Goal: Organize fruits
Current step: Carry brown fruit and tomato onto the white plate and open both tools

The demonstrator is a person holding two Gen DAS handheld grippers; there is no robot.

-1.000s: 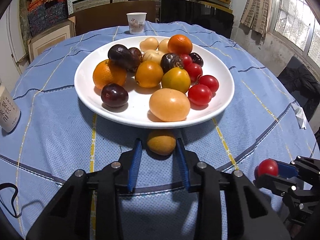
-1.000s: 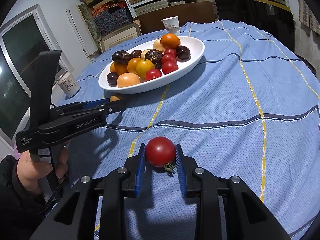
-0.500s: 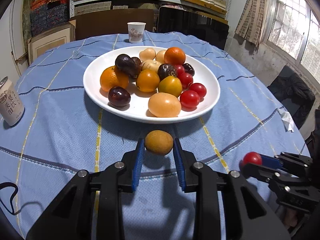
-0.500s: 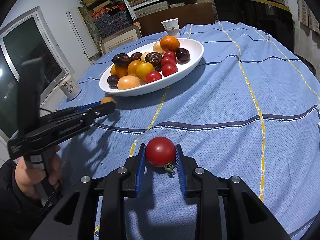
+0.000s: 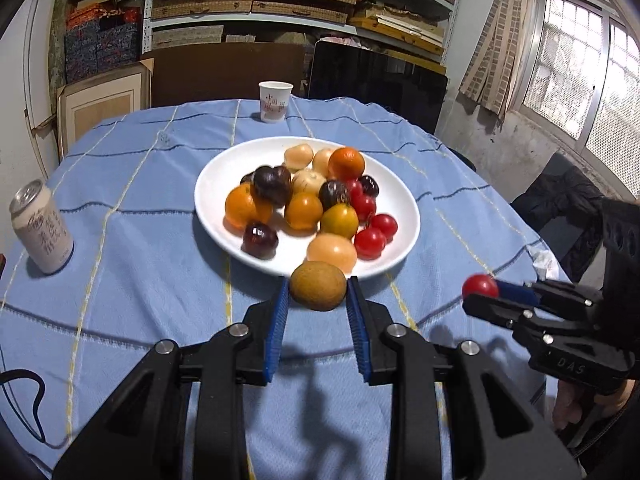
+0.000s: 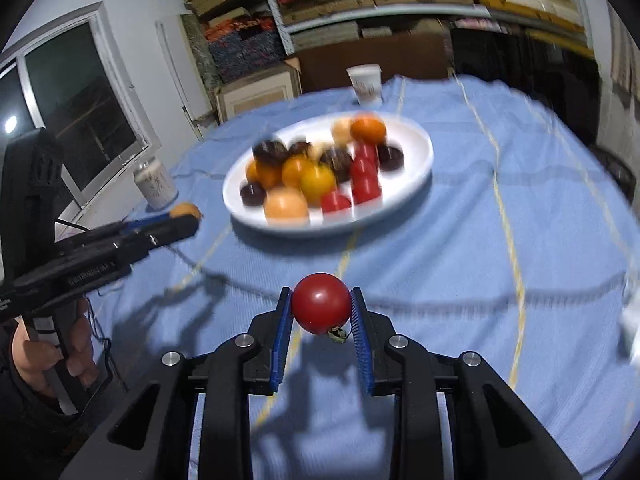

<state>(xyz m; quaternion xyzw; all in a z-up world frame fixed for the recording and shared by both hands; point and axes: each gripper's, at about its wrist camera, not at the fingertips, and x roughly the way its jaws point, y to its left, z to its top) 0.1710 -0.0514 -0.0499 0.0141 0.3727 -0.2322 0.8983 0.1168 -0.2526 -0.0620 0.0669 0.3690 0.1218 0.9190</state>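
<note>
A white plate (image 5: 216, 184) on the blue tablecloth holds several fruits: oranges, dark plums, pale fruits and red tomatoes; it is blurred in the right wrist view (image 6: 416, 160). My left gripper (image 5: 318, 294) is shut on a brown-yellow round fruit (image 5: 318, 286) and holds it in the air in front of the plate's near rim. My right gripper (image 6: 322, 308) is shut on a red tomato (image 6: 321, 307) and holds it above the cloth, right of the plate; it also shows in the left wrist view (image 5: 480, 286).
A drink can (image 5: 42, 232) stands left of the plate. A paper cup (image 5: 275, 102) stands at the table's far edge. Shelves with boxes, a dark screen and framed boards stand behind the table. A dark chair (image 5: 560, 208) is at the right.
Both grippers have risen off the tablecloth with their fruits and pulled back from the plate. The right wrist view is now blurred by motion.
</note>
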